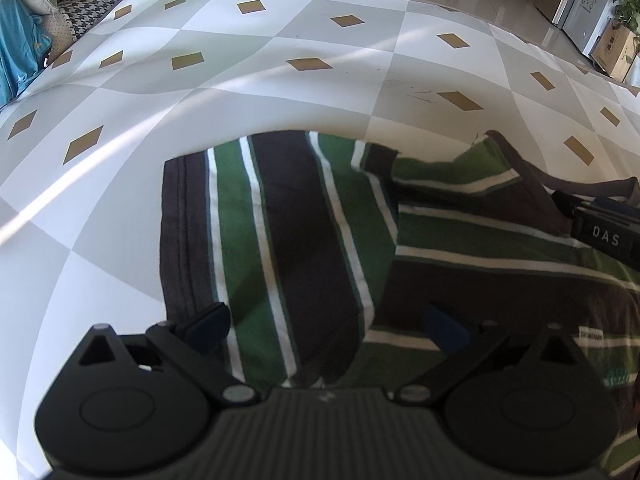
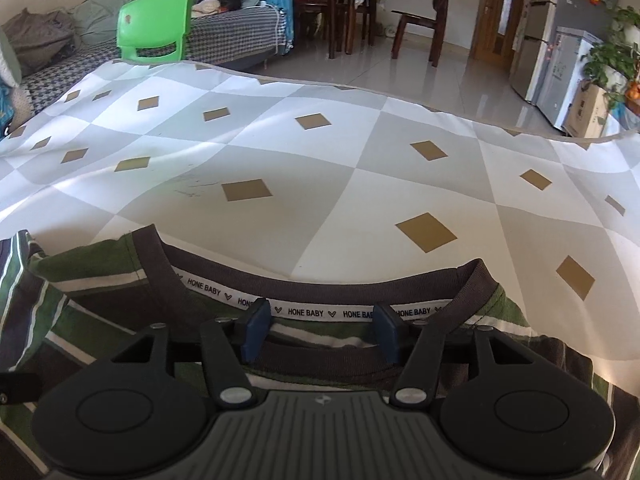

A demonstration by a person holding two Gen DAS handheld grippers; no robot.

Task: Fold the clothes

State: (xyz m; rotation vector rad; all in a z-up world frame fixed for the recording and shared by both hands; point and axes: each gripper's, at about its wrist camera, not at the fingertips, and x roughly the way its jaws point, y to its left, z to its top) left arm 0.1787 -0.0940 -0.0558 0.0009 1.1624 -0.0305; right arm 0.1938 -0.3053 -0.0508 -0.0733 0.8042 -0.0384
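Note:
A shirt (image 1: 304, 240) striped in green, black and white lies flat on the checked cloth (image 1: 280, 80), one sleeve folded across its body. My left gripper (image 1: 326, 324) hovers over that folded sleeve, jaws wide open, nothing pinched. At the right edge of the left wrist view the black body of the right gripper (image 1: 604, 234) shows over the shirt's neck end. In the right wrist view my right gripper (image 2: 320, 330) stands open astride the dark collar (image 2: 320, 280) with its white "HONE BABY" tape; the front neckband lies between the blue pads (image 2: 254, 330), which do not press it.
The grey-and-white checked cloth (image 2: 320, 168) with tan diamonds stretches far beyond the shirt. Past its far edge stand a green plastic chair (image 2: 154, 24), a sofa with piled clothes (image 2: 236, 36), dark wooden chairs (image 2: 424, 20), a fridge (image 2: 560, 68) and a potted plant (image 2: 612, 52).

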